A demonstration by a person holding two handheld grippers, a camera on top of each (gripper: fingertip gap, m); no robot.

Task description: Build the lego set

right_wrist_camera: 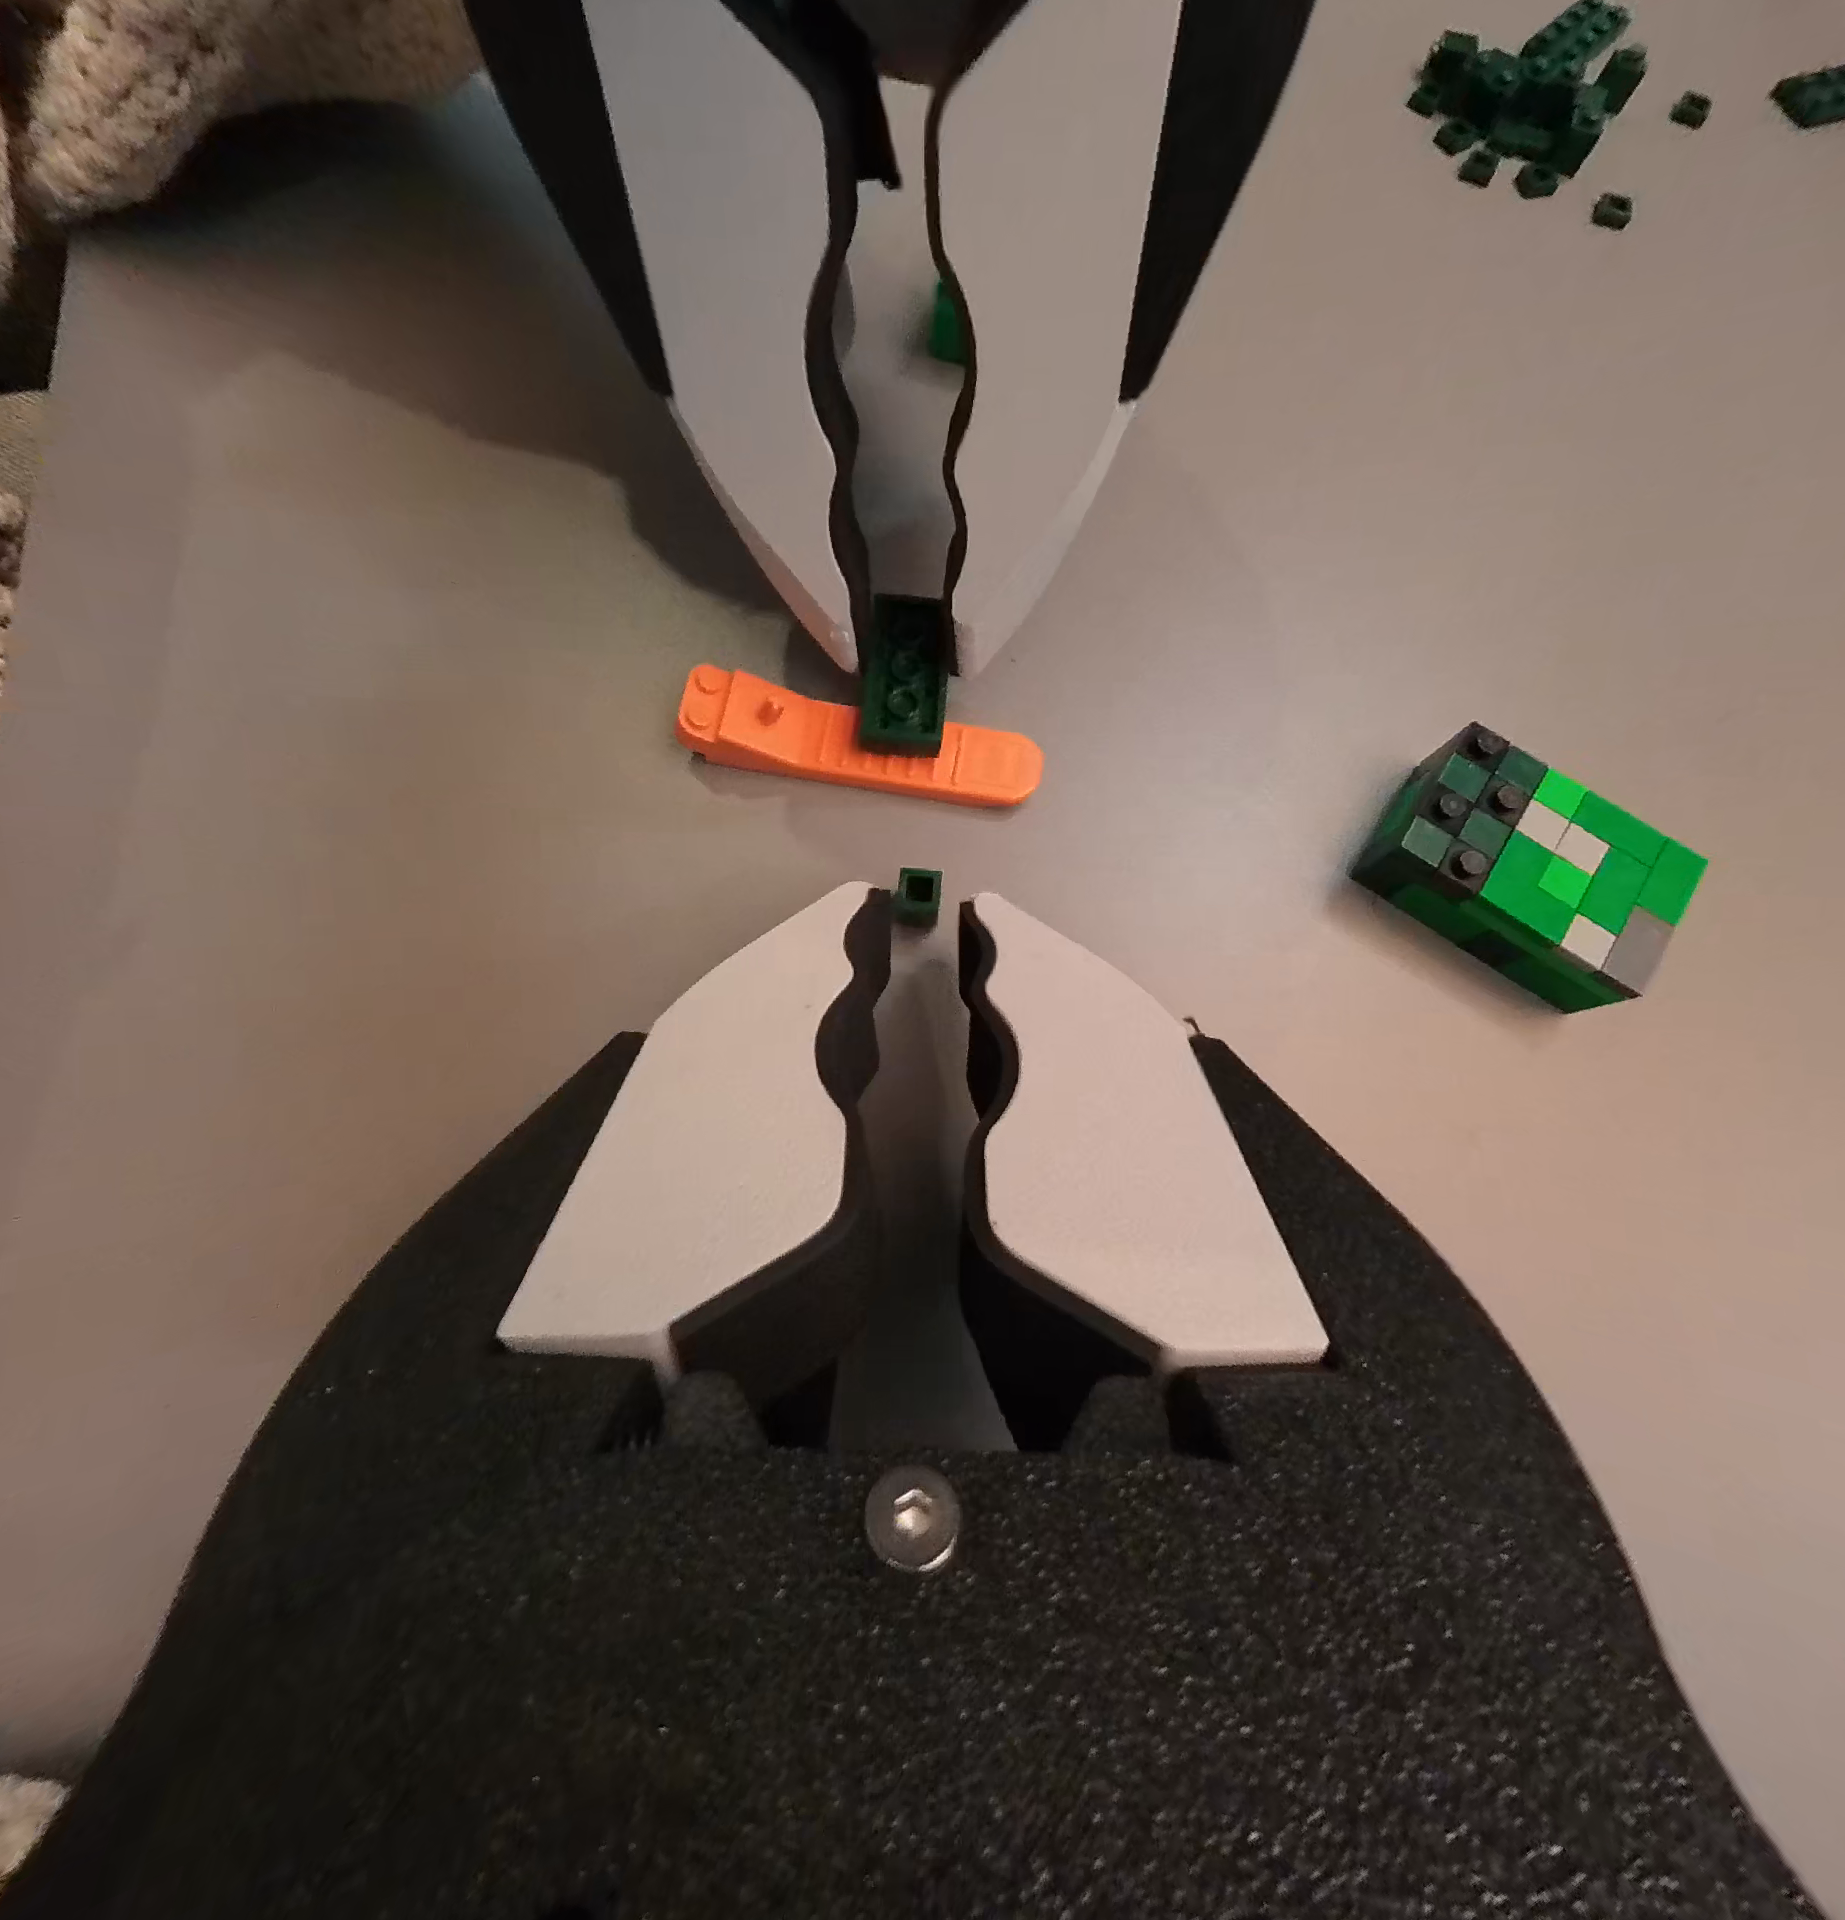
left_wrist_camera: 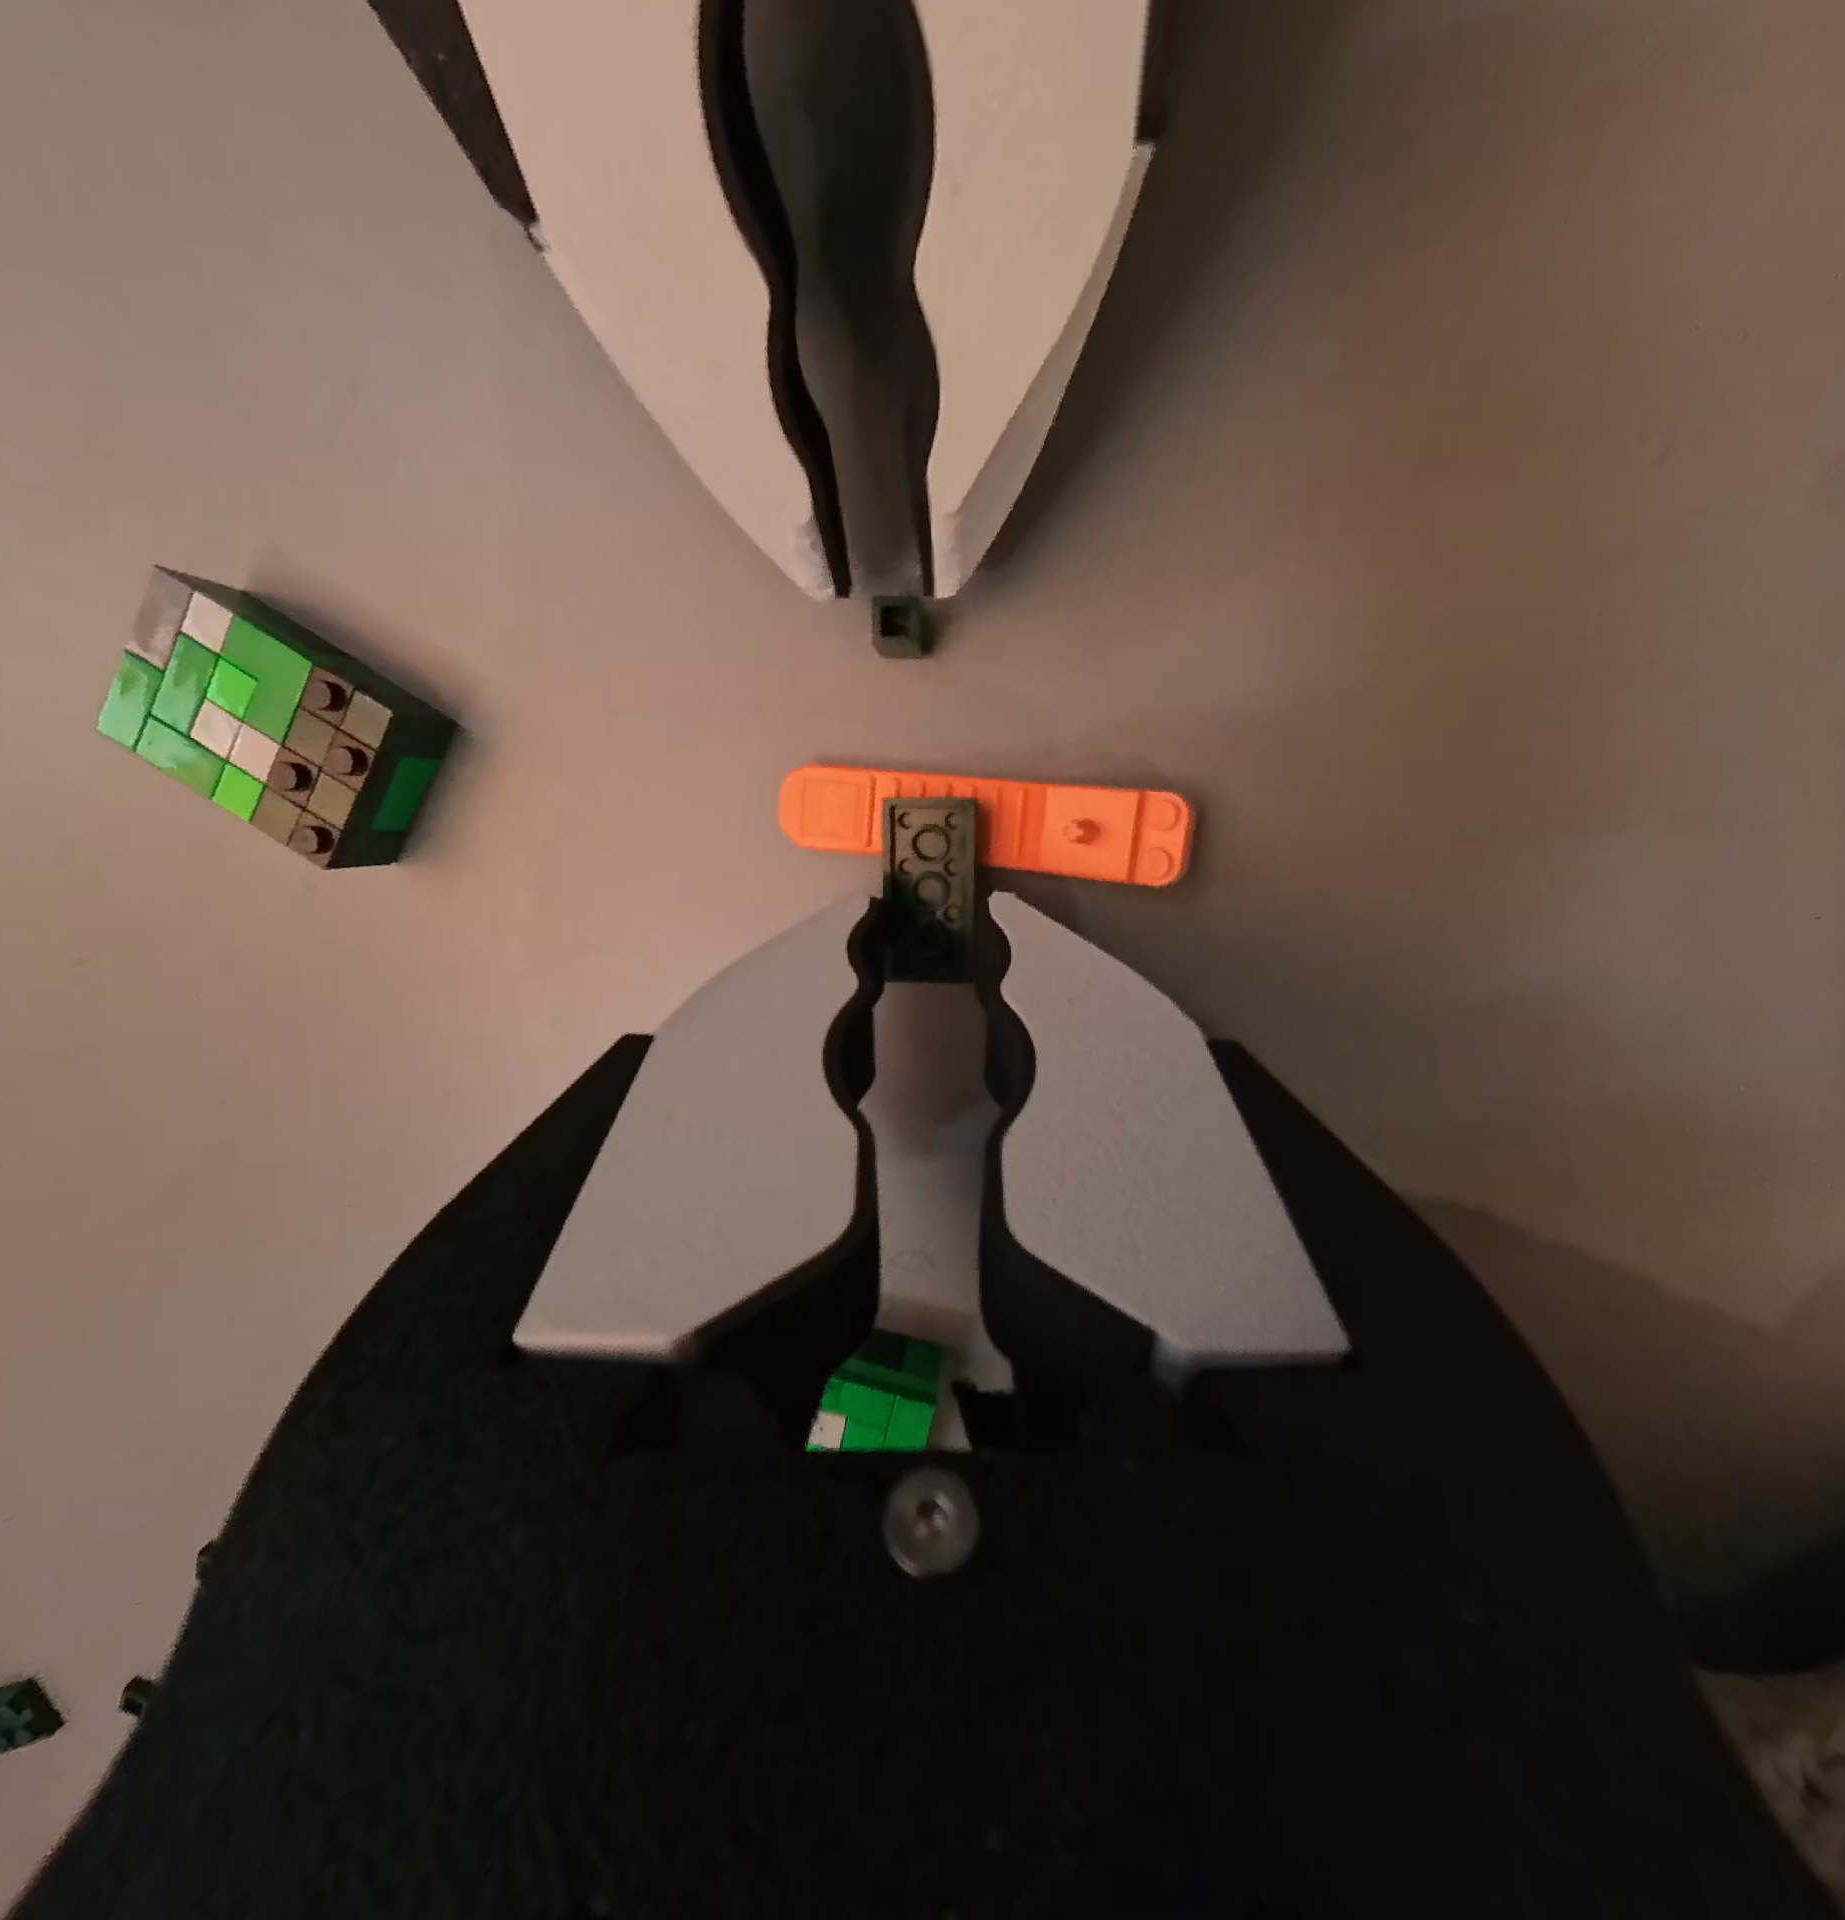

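Two grippers facing, left gripper (left_wrist_camera: 933,935) fingers clamping plate (left_wrist_camera: 932,873), right gripper (right_wrist_camera: 923,914) pinching stud (right_wrist_camera: 919,898)

Surface inspected: a plain grey table (right_wrist_camera: 274,623), matt, lit unevenly with shadow toward its left edge. Along that left edge and past the far-left corner I record a beige, fuzzy knitted textile (right_wrist_camera: 118,94) lying against the table. From my left wrist view, a dark rounded object (left_wrist_camera: 1770,1507) stands at the table's lower right; I cannot identify it.
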